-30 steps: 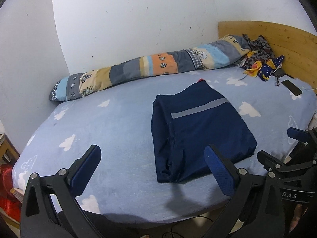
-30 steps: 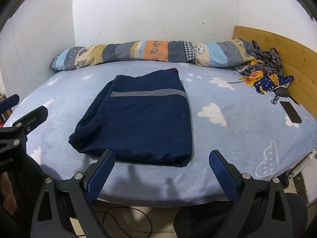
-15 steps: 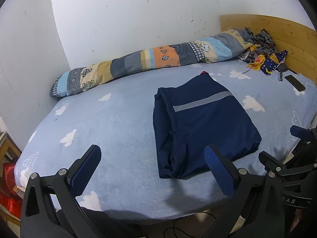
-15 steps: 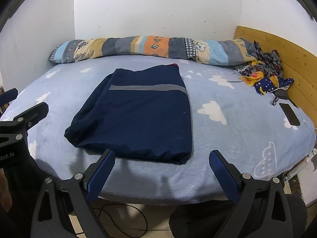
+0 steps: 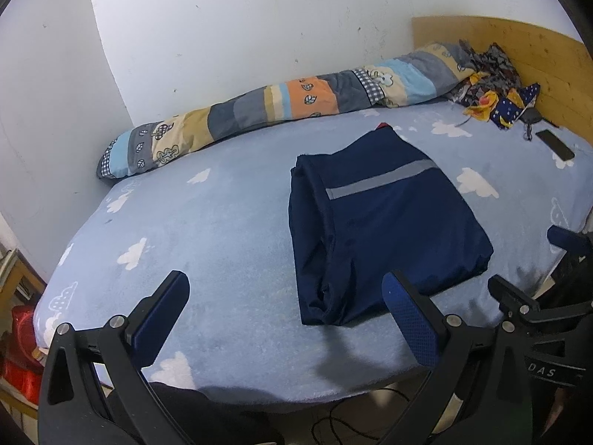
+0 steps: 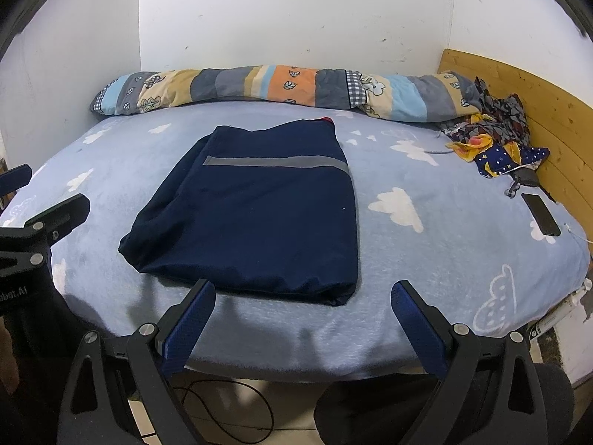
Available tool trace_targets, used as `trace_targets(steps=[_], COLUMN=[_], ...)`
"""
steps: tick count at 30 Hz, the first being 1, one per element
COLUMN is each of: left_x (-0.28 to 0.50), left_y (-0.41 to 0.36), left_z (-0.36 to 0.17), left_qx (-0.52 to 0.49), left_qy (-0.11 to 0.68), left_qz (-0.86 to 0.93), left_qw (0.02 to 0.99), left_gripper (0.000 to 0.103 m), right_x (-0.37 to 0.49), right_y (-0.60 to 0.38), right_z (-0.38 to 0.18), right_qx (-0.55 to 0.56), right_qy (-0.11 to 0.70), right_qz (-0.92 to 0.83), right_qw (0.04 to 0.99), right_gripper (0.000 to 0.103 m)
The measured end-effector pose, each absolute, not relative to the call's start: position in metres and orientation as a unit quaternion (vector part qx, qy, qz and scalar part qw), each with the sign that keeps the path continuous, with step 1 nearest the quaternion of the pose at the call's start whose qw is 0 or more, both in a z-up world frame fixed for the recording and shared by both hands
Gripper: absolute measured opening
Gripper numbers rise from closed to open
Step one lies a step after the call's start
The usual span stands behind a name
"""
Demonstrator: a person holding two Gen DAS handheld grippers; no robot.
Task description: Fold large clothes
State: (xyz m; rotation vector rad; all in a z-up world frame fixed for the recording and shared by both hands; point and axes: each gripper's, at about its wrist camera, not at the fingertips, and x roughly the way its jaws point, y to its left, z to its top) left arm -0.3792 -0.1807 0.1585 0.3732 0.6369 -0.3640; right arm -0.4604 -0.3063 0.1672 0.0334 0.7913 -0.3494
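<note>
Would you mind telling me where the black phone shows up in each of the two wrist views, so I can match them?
Left wrist view: the phone lies at the far right, on the sheet below the headboard.
Right wrist view: the phone lies at the right edge, mid-height, beside the headboard.
Shared landmark: the folded navy garment with its grey stripe, centre right in the left view, centre left in the right view.

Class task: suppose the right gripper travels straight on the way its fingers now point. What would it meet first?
Most likely the near edge of the folded navy garment, lying on the bed directly ahead of the open right gripper. Depth is uncertain; aimed lower, it might brush the bed first.
</note>
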Motion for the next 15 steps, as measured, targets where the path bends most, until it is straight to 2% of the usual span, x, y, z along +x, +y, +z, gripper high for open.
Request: trace_targets(steps=[15], left_x=[-0.3819], left_y=[-0.1822], left_z=[0.1565], left_qx=[0.196], left_qy=[0.317], left_qz=[-0.162], left_qw=[0.914], left_gripper=[0.103], right_x=[-0.4616], right_y=[-0.3052], right_z=[0.1679], right_qx=[0.016], right_qy=[0.383], right_qz=[-0.171], right_qw=[0.908], right_gripper=[0.097])
